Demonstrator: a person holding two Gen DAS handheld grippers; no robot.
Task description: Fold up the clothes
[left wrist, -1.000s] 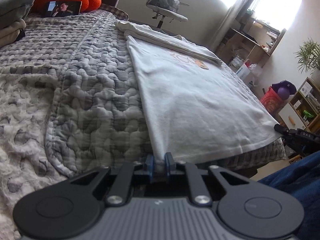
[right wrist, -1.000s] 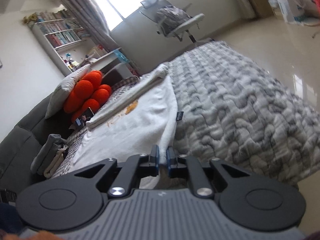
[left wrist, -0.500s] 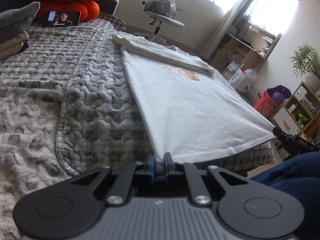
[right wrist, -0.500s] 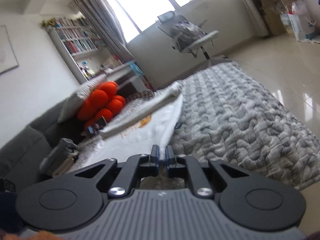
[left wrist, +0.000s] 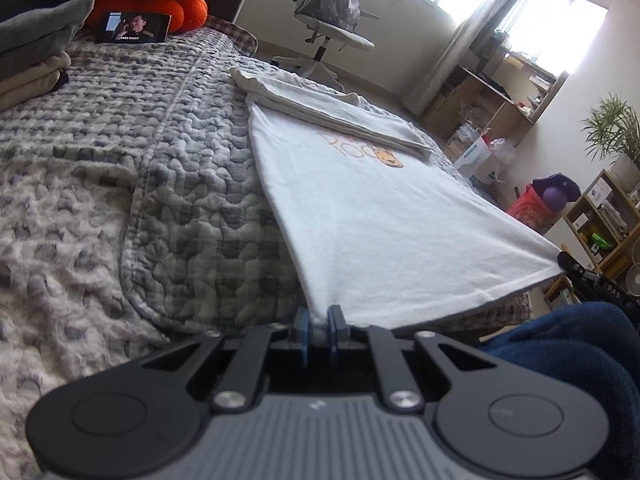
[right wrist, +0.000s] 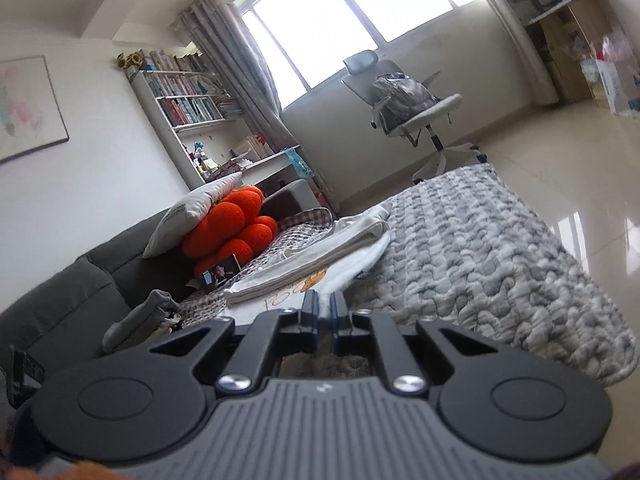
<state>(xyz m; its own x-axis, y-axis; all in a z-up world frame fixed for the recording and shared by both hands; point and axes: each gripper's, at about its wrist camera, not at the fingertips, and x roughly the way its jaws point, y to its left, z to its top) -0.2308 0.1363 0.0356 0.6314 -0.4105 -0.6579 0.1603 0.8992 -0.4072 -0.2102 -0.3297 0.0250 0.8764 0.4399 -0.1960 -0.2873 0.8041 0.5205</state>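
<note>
A white T-shirt (left wrist: pixel 372 216) with an orange print lies stretched over the grey quilted bed cover (left wrist: pixel 160 168), its far end folded over into a band. My left gripper (left wrist: pixel 320 320) is shut on the shirt's near left hem corner and holds it off the bed. My right gripper (right wrist: pixel 325 303) is shut on the other hem corner; in the left wrist view its black tip (left wrist: pixel 570 262) shows at the shirt's right corner. The hem hangs taut between the two. In the right wrist view the shirt (right wrist: pixel 344 268) runs away from the jaws, mostly hidden by the gripper body.
Orange cushions (right wrist: pixel 232 228), a pillow and a small picture (left wrist: pixel 134 27) sit at the bed's head, with folded clothes (left wrist: pixel 32 52) at the left. An office chair (right wrist: pixel 412 108) stands beyond the bed. Shelves, a plant and boxes line the right wall. A person's blue-clad leg (left wrist: pixel 580 352) is near right.
Both grippers have risen with the hem corners, lifting the shirt's near edge off the bed. The right wrist view has tipped up towards the window and rolled.
</note>
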